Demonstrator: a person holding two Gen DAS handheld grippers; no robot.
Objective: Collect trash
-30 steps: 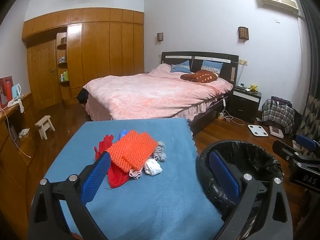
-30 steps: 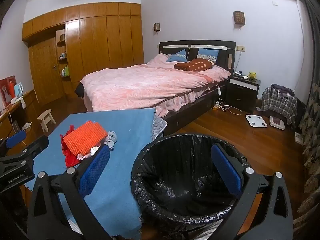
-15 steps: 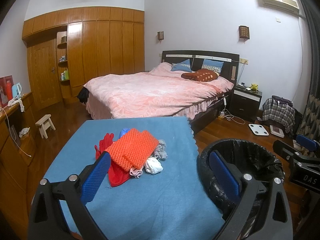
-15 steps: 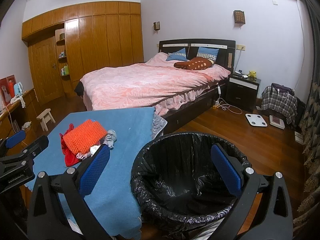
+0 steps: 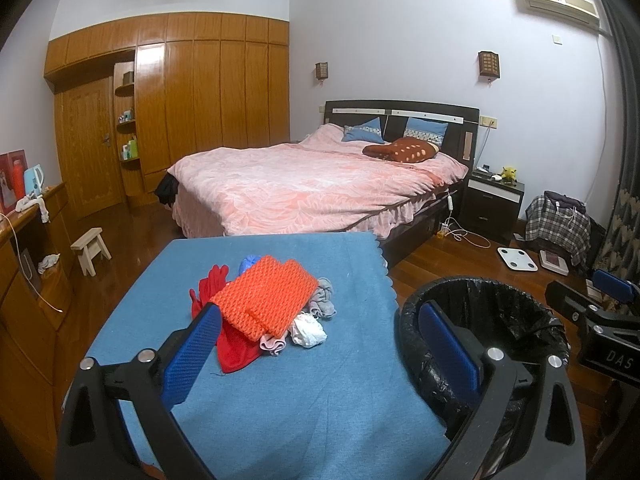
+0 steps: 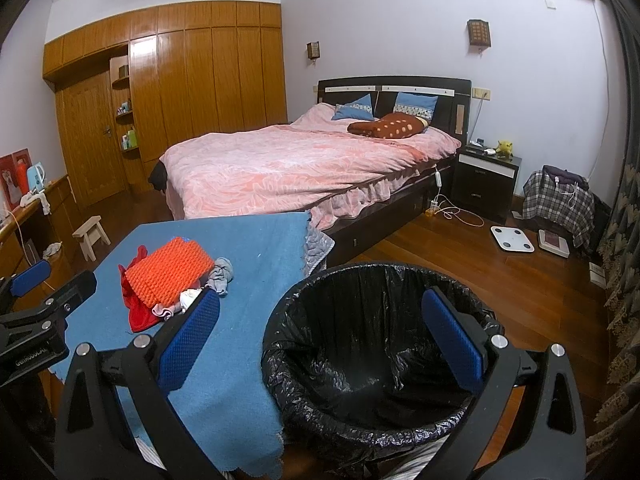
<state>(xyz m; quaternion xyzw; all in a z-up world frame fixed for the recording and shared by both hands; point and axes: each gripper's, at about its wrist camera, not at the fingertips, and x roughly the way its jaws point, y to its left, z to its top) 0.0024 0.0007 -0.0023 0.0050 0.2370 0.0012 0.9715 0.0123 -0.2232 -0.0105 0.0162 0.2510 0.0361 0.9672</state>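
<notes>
One black-lined trash bin (image 6: 372, 344), nothing visible inside; trash pile (image 5: 276, 304) on table.

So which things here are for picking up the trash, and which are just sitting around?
For the job:
- pile of scraps on the blue table
- bin with black liner
- left gripper and right gripper, both open

Just sitting around:
- bed
- wooden stool
- white scale

Blue item (image 5: 249, 263) mostly buried under orange knit piece (image 5: 266, 300), identity unclear. Trash bin (image 5: 480, 300) bottom hidden behind left gripper (image 5: 320, 350). Shelf bottles (image 5: 129, 149), middle left, too small to identify.
</notes>
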